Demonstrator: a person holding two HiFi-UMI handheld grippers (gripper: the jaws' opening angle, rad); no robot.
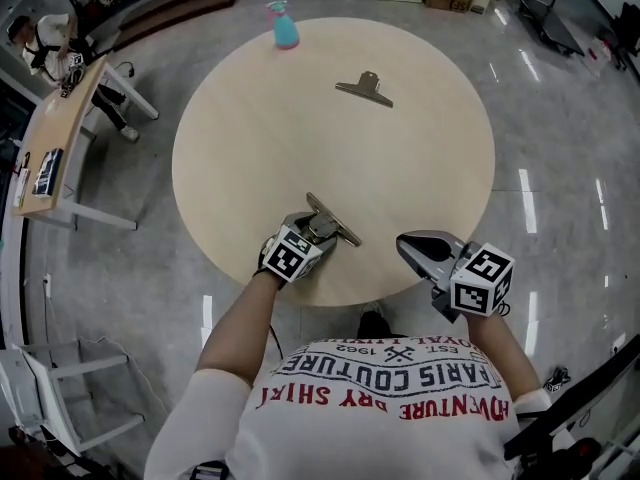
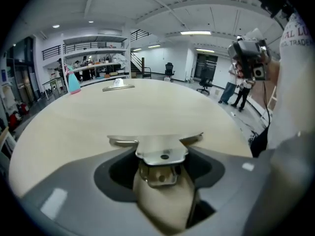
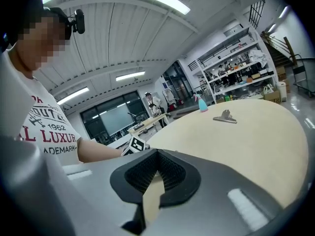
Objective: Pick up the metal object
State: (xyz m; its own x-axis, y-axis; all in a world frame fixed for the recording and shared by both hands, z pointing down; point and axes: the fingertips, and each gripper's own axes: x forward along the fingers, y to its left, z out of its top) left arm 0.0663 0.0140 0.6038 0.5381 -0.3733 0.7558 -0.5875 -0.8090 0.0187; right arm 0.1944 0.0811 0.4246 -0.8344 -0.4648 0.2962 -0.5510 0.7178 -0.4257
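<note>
A metal clip (image 1: 337,222) lies on the round wooden table (image 1: 250,128) near its front edge. My left gripper (image 1: 318,231) sits over its handle. In the left gripper view the clip's handle (image 2: 162,145) fills the gap between the jaws, touching both, so my left gripper (image 2: 162,162) is shut on it. My right gripper (image 1: 408,245) hovers at the table's front right edge, a short way right of the clip. Its jaws (image 3: 157,155) are shut with nothing between them. A second metal clip (image 1: 365,88) lies at the far side of the table.
A teal spray bottle (image 1: 284,26) stands at the table's far edge. The far clip (image 3: 225,117) and the bottle (image 3: 199,102) also show in the right gripper view. Desks and chairs stand to the left, and people at the room's far end.
</note>
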